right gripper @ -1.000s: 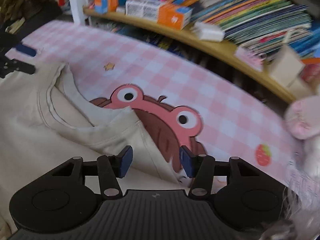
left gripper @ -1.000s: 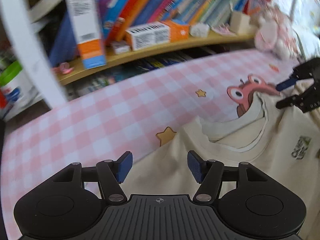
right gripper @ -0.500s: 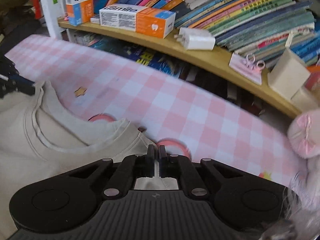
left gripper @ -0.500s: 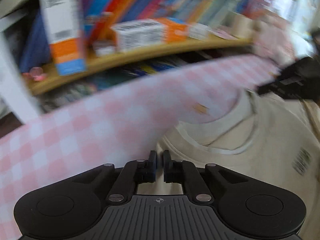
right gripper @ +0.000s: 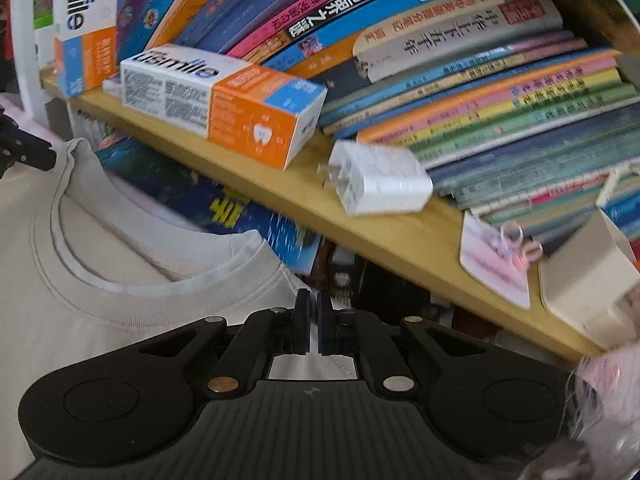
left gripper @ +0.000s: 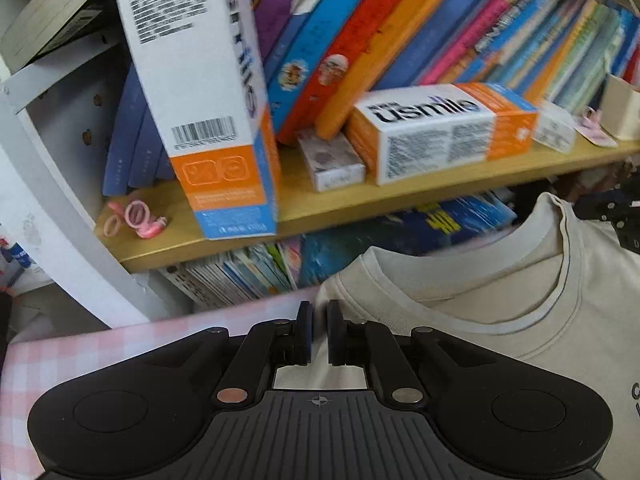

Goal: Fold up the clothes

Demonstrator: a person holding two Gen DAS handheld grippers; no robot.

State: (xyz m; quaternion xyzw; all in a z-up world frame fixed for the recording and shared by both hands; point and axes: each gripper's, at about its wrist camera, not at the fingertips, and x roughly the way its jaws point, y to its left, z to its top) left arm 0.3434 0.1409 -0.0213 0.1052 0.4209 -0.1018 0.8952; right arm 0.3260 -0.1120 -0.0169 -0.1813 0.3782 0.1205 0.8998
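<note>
Cream cloth fills the space between the two cameras: the T-shirt (left gripper: 500, 300) hangs raised off the pink checked bench (left gripper: 80, 352), its ribbed neckline (right gripper: 132, 300) facing the bookshelf and stretched sideways from one tool to the other. The line joining the shoulders is the shirt's taut axis now, and it runs straight across from the left gripper (left gripper: 318, 338) to the right gripper (right gripper: 313, 328). Each one grips a shoulder seam just outside the collar: the left jaws are closed to a narrow slit with fabric pinched in it, and the right jaws are pressed nearly together on the other shoulder. From the left tool the garment spreads rightward; from the right tool it spreads leftward, so neither arm is nearer and the two share it evenly. The body of the shirt drops below the frames, and how much of it rests on the bench cannot be told. Any laying down or folding over would likely need both tools to travel together, keeping the shoulder line level. Behind it stand a wooden shelf (right gripper: 304, 200), toothpaste boxes (left gripper: 440, 128), a white charger (right gripper: 380, 184) and rows of books (right gripper: 480, 80).
</note>
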